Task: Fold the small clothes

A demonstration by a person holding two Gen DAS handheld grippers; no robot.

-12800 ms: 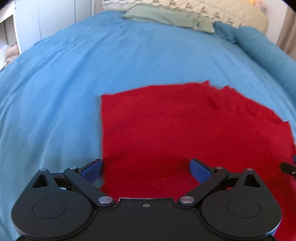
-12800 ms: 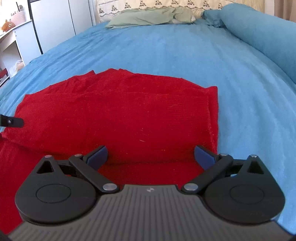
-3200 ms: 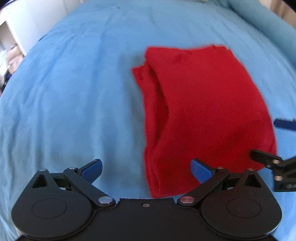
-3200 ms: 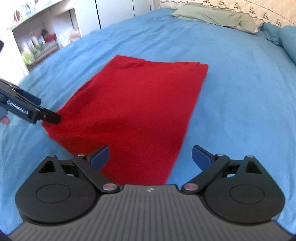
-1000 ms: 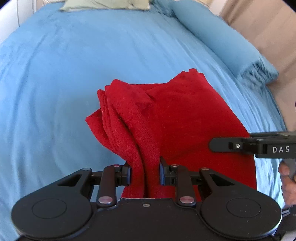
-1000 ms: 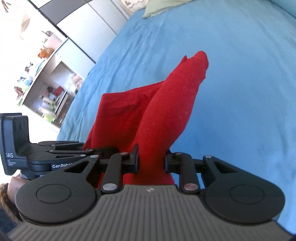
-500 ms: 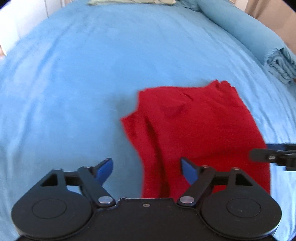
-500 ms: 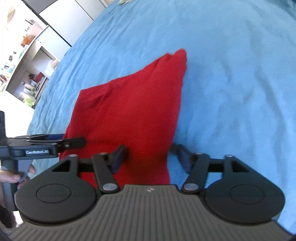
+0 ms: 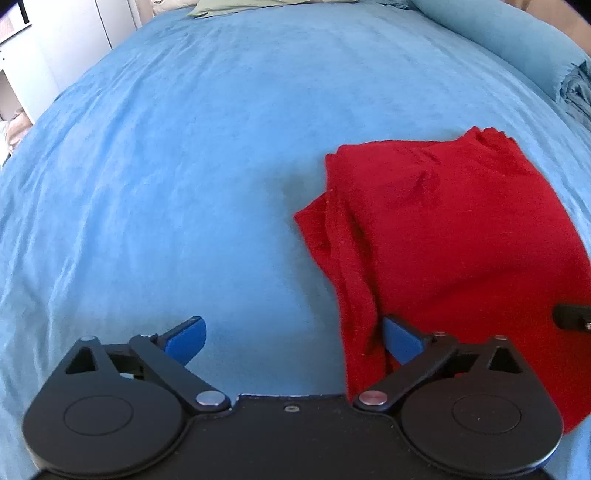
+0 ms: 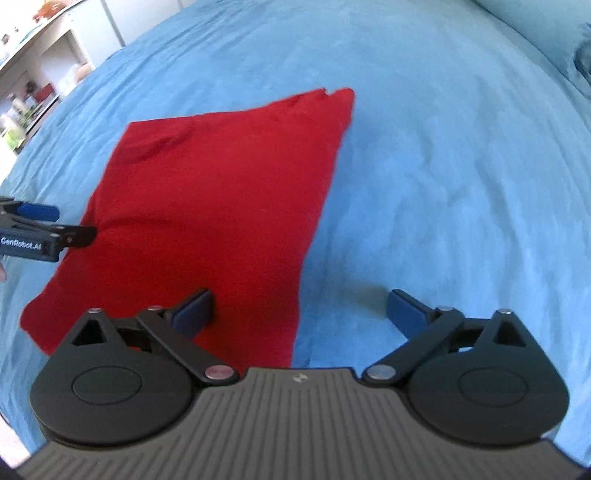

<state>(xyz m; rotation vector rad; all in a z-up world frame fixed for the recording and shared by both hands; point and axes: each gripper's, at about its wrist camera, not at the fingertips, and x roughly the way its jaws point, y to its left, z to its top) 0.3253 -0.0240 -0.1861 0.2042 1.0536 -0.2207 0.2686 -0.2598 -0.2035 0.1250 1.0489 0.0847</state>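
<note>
the left gripper point(image 9: 293, 338) has just been opening and now stands wide, nothing pinched; its right finger point(image 9: 400, 338) touches the layered left edge of the red cloth point(image 9: 443, 236), its left finger over bare blue bedspread point(image 9: 166, 166). the right gripper point(image 10: 301, 308) has also just been opening and is wide, straddling the cloth's near right corner without gripping it. the cloth lies folded flat on the bedspread. a green pillow point(image 9: 229, 6) rests at the far end of the bed.
</note>
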